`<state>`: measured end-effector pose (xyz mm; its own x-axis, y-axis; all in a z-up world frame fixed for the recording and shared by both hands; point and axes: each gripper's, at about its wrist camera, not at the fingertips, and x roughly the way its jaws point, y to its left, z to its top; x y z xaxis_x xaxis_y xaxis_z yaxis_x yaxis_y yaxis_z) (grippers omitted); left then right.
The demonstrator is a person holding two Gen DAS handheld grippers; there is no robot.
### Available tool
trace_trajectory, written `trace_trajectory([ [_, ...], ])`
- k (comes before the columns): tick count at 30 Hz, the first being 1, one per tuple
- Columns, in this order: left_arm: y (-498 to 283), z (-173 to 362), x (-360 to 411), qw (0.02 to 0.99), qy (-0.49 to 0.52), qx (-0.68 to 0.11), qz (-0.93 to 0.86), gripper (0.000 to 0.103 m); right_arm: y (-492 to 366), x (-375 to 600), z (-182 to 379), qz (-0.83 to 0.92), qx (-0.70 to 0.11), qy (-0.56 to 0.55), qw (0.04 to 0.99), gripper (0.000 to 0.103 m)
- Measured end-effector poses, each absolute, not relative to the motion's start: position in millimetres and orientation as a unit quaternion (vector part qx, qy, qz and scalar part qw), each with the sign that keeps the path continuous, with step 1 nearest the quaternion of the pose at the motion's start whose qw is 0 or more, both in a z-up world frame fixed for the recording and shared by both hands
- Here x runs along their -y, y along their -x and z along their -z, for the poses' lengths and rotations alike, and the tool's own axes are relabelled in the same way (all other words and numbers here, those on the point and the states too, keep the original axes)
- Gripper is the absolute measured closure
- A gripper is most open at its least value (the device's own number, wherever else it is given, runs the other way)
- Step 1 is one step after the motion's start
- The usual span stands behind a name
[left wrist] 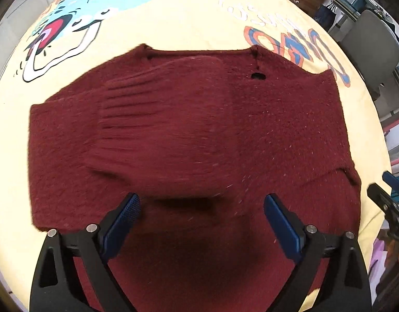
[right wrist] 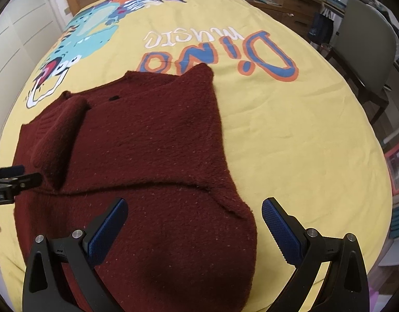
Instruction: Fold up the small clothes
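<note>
Maroon sweater (right wrist: 147,140) on yellow bedspread (right wrist: 290,135)

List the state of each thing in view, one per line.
Sweater: lying flat on the bedspread, one sleeve folded across its body.
Left gripper: open, nothing held.
Right gripper: open, nothing held.
Bedspread: spread out under the sweater.

A dark red knitted sweater (left wrist: 194,135) is lying across the frame's centre on a yellow dinosaur-print bedsheet (left wrist: 189,18), one sleeve folded over it. The left gripper (left wrist: 202,205) is hovering at the bottom, jaws wide apart.
</note>
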<state>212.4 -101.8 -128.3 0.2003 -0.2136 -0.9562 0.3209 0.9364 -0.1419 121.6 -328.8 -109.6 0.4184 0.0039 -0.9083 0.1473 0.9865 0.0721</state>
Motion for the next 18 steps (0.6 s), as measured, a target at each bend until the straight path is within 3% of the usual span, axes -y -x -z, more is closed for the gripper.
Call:
trace_trajectory([
  [10,-200.9,92.6,26.5,0.793,-0.040,-0.594,0.130,0.009,-125.6,306.5,106.5,0.023,-0.538,-0.053,0.841,0.000],
  [18,-195.1,117.4,-52.9,0.796,-0.009,-0.602,0.055,0.009,-128.0,292.7,113.7,0.015,-0.548,-0.048,0.835,0.000],
])
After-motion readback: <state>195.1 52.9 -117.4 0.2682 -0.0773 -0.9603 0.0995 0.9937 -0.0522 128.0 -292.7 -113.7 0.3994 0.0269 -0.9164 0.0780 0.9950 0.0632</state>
